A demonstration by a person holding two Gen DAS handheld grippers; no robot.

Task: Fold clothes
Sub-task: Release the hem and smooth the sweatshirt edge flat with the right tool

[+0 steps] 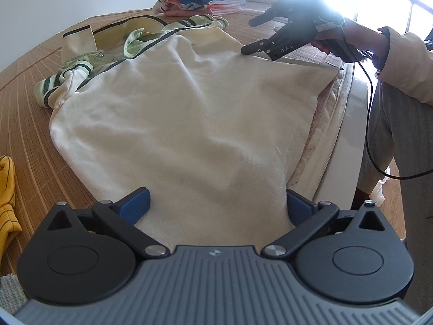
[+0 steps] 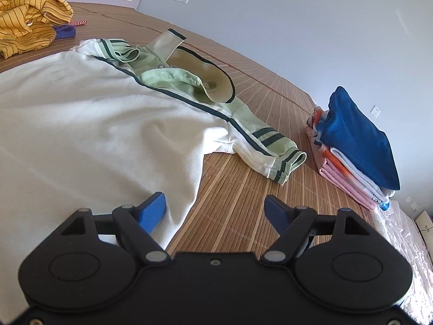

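Left wrist: my left gripper is spread wide over the cream polo shirt's hem; right gripper gapes at its side edge, nothing held. Shirt flat beside folded stack. Pinch both layers first.

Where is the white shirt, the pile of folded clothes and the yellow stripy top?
white shirt (image 1: 184, 124), left wrist view, back panel
pile of folded clothes (image 2: 357, 146), right wrist view, blue top layer
yellow stripy top (image 2: 29, 19), right wrist view, crumpled middle

One cream shirt, one yellow striped garment, one folded stack and two grippers are counted.
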